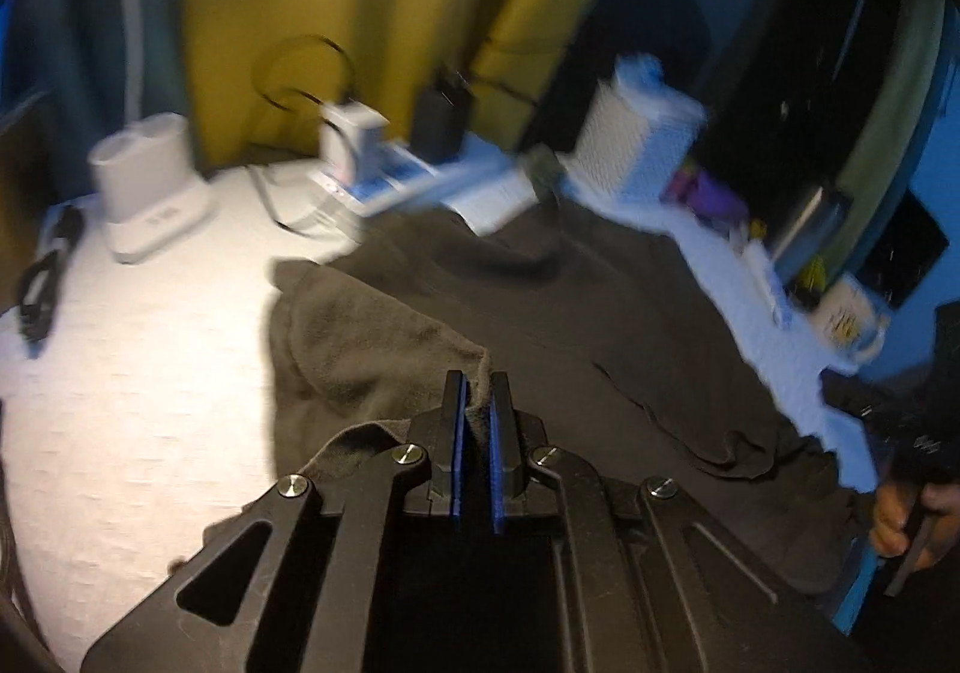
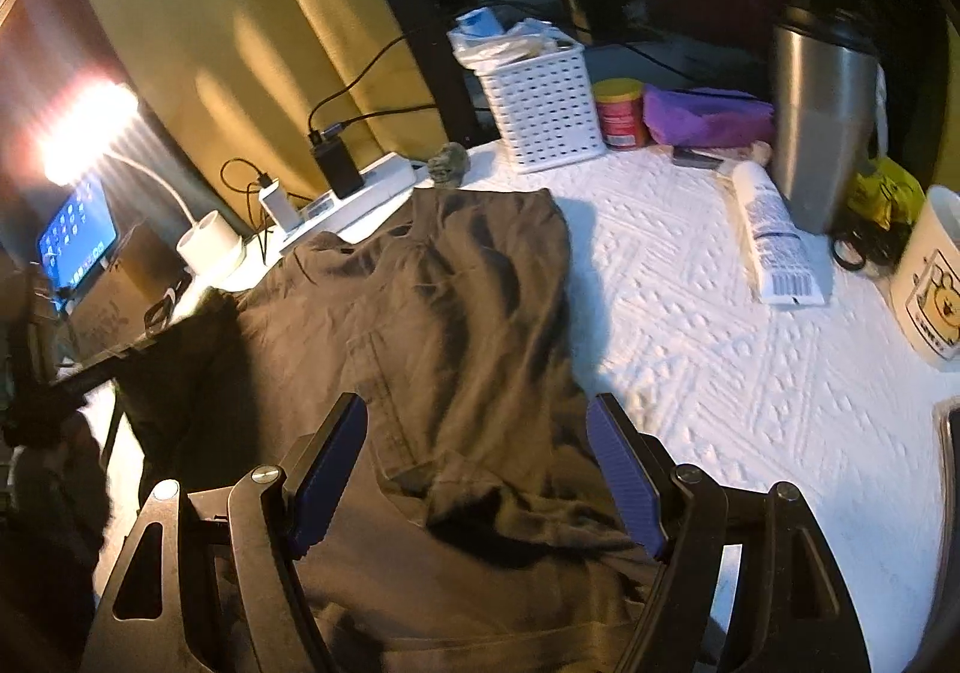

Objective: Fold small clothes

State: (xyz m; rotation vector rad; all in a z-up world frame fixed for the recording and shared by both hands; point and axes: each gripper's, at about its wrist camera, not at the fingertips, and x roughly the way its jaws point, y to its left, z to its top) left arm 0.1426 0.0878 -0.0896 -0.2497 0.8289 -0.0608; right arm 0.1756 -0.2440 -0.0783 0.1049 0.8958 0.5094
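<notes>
A dark grey-brown garment (image 1: 540,313) lies spread on the white textured table (image 1: 150,373). My left gripper (image 1: 478,382) is shut on a fold of the garment at its left side and lifts that part off the table. In the right wrist view the garment (image 2: 456,301) lies flat, with a seam running down it. My right gripper (image 2: 477,409) is open wide, its blue-padded fingers (image 2: 624,481) on either side of the garment's near hem, just above the cloth. The hand holding the right gripper shows at the left wrist view's right edge (image 1: 906,511).
A white perforated basket (image 2: 543,102), red jar (image 2: 621,111), purple pouch (image 2: 705,117), steel tumbler (image 2: 822,120), white tube (image 2: 774,235) and bear mug (image 2: 930,283) stand along the far and right side. A power strip with chargers (image 2: 360,181) and lamp base (image 2: 210,244) are at the left.
</notes>
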